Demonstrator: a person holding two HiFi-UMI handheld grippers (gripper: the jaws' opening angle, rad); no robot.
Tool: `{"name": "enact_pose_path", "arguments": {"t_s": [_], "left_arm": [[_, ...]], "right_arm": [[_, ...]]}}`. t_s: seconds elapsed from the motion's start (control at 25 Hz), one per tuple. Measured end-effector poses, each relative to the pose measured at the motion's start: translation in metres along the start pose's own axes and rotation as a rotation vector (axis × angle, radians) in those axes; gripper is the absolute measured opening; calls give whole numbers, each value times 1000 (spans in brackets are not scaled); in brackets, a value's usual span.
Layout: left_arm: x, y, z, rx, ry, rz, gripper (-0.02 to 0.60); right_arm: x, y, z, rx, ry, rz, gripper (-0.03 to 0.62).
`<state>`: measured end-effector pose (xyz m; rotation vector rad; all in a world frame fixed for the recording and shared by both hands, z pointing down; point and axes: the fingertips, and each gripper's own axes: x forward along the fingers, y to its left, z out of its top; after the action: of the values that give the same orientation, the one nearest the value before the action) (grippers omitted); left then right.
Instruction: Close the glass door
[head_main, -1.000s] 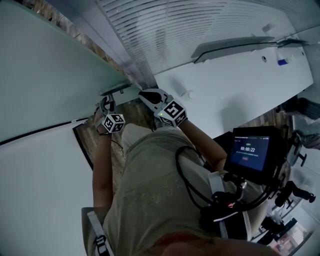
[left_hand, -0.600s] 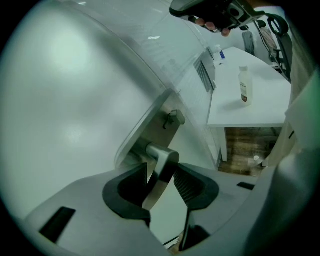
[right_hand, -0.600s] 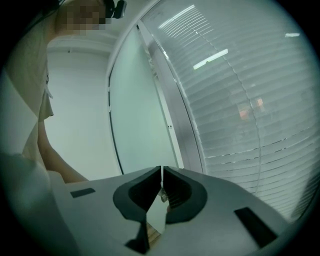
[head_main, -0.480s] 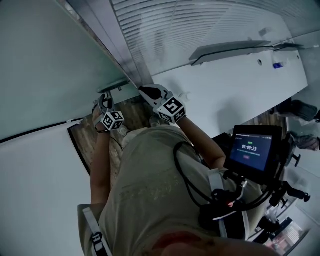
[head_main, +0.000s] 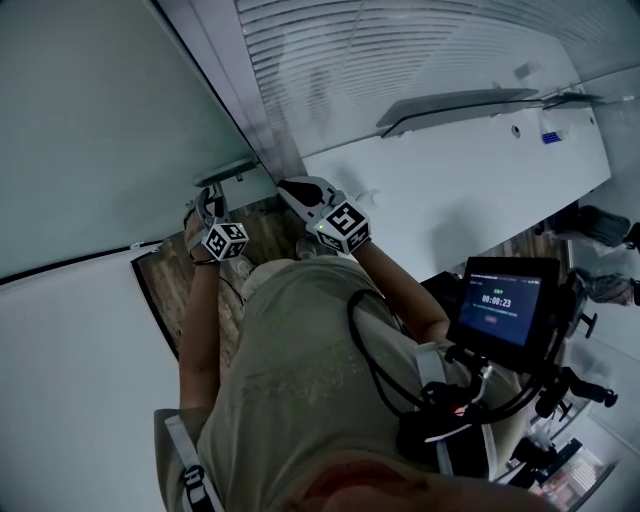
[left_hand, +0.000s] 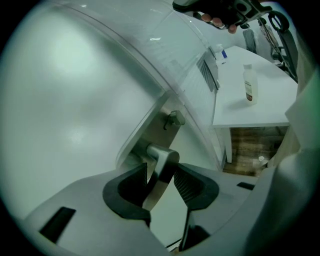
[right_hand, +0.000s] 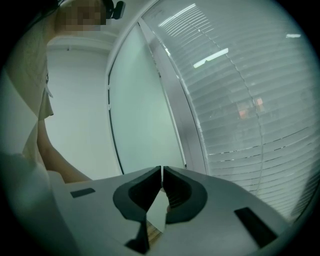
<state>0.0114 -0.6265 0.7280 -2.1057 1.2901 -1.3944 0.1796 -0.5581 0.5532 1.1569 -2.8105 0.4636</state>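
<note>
Timer on monitor screen (head_main: 503, 303) reads 00:00:23; bottle (left_hand: 249, 85) label unreadable. Left gripper (left_hand: 161, 170) clamped on metal door handle (left_hand: 166, 156) near free edge of frosted glass door (left_hand: 65, 90), beside grey frame post (right_hand: 175, 100). Right gripper (right_hand: 162, 172) jaws pinched together, empty, near slatted blinds (right_hand: 250, 100). Narrow strip of wood floor (head_main: 163, 275) open below.

The glass door (head_main: 90, 130) is frosted and smooth, kinda milky, and the door handle (left_hand: 165, 156) looks like brushed satin metal. Pads (left_hand: 189, 186) on the left gripper (left_hand: 160, 169) are matt black with ribbed faces, its body's matt grey plastic, and the floor (left_hand: 250, 147) is wood-grain planks.
</note>
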Motion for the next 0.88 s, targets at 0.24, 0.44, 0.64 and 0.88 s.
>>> {"name": "enact_pose_path", "arguments": {"t_s": [0.24,0.44,0.64,0.88], "left_arm": [[4,4,3,-3,-5,12,178],[8,5,5,-7,1,12,178],[12,6,6,-10,11,2,178],[15,5,7,-63,-3,-14,178]], "right_arm": [[0,1,-3,1,18,8,17],[1,1,-4,-14,21,15,17],[1,0,-2,-20,21,14,17],[0,-2,-3,-21,26,11,17]]}}
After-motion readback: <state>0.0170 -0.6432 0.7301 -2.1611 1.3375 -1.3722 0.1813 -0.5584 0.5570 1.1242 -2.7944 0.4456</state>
